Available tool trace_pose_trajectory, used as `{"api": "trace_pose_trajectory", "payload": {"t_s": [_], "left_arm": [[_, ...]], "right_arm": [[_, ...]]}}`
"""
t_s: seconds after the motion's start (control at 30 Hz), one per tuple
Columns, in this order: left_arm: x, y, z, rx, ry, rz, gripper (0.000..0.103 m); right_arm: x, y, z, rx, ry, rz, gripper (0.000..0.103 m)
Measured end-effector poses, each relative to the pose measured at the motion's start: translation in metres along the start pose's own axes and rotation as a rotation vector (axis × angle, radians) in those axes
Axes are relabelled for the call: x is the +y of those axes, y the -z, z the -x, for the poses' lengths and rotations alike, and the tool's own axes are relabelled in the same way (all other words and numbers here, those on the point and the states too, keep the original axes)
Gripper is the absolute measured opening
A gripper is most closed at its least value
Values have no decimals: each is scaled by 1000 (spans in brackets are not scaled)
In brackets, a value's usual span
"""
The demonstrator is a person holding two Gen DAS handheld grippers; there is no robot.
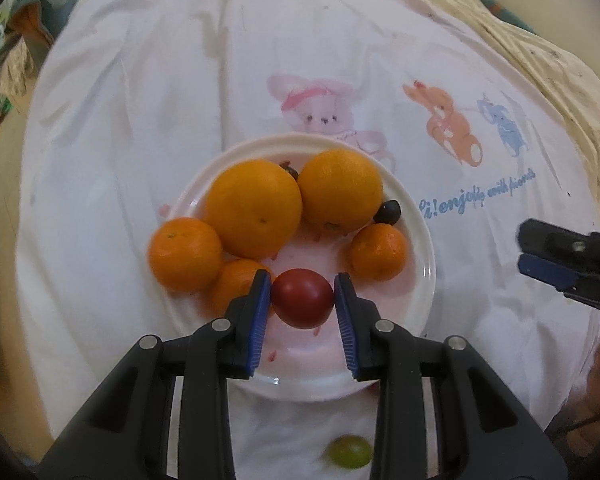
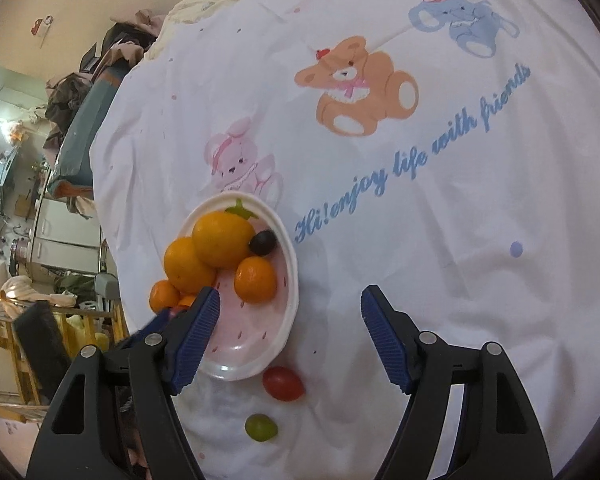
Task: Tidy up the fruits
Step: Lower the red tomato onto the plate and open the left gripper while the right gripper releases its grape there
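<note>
A white plate [image 1: 424, 240] with a pink strawberry print holds two big oranges [image 1: 256, 208], three small mandarins [image 1: 184, 254] and a dark grape [image 1: 387, 212]. My left gripper [image 1: 302, 298] is shut on a red cherry tomato [image 1: 302, 298] just above the plate's near side. A green grape [image 1: 349, 452] lies on the cloth in front of the plate. My right gripper [image 2: 290, 314] is open and empty above the cloth beside the plate [image 2: 288, 320]. In the right wrist view a second red tomato [image 2: 283, 383] and the green grape [image 2: 261, 427] lie on the cloth below it.
The fruit sits on a white cloth [image 2: 420, 200] printed with cartoon animals and blue lettering, over a bed. A cream quilt [image 1: 540, 48] lies at the back. Cluttered furniture [image 2: 28, 240] stands beyond the left edge.
</note>
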State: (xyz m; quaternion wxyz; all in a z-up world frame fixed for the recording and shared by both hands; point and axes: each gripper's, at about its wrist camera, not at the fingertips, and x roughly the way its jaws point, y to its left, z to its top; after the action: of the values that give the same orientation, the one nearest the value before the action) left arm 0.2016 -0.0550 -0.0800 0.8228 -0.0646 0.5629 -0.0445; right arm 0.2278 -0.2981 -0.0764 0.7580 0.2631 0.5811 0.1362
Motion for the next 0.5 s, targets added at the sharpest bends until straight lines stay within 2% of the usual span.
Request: {"api": "trace_pose_trajectory", "payload": {"t_s": [0.2,0.27,0.37,0.43,0.5], "left_arm": [[-2,-8,-15,27,17,31,29],[-3,-10,-15,16,-3,23,29],[-5,-13,-19,40,-16,17,29],[-4,-14,-17,43,4,21,39],[-6,-14,-13,43,25,19,61]], "right_arm": [[-5,-6,8,-8,-17,-16,76],[-5,-7,9,-6,-26,-17,76],[-1,-8,10,-5,-21,-2,76],[2,-8,9,-5,-15,17,76],[5,-7,9,-4,-13,33,76]]}}
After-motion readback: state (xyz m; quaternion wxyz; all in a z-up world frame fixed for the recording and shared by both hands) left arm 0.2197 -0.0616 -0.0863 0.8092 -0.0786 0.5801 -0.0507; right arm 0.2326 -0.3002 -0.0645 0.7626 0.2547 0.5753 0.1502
